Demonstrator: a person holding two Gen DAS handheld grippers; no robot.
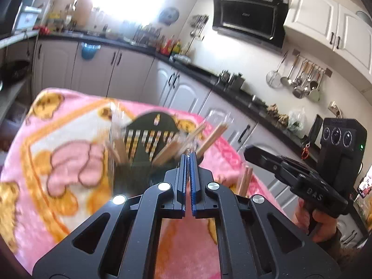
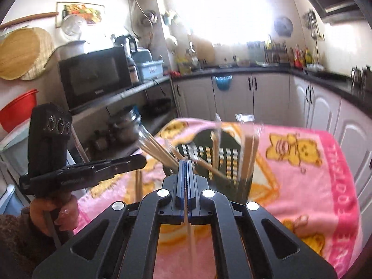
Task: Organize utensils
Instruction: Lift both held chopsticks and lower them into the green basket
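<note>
Pale wooden chopsticks point(image 2: 160, 151) stand fanned out in a dark slotted utensil holder point(image 2: 209, 160) on the pink cartoon-print blanket point(image 2: 309, 186) that covers the surface, tips down and tops splayed, likely because the holder is loosely filled. The right claw point(image 2: 186, 162) is clenched on a single thin chopstick point(image 2: 189, 227), whose shaft runs back between the pads toward the camera; gripping it that way probably keeps it in line for dropping into the holder. The left claw point(image 1: 190, 157) is clenched too, and I cannot tell whether anything sits between its blue pads point(image 1: 192, 174). More chopsticks point(image 1: 244, 181) lie near the blanket's right edge in the left wrist view. Both claws point slightly downward at the holder, side by side, each on a pistol grip held by a hand point(image 2: 55, 214).
</note>
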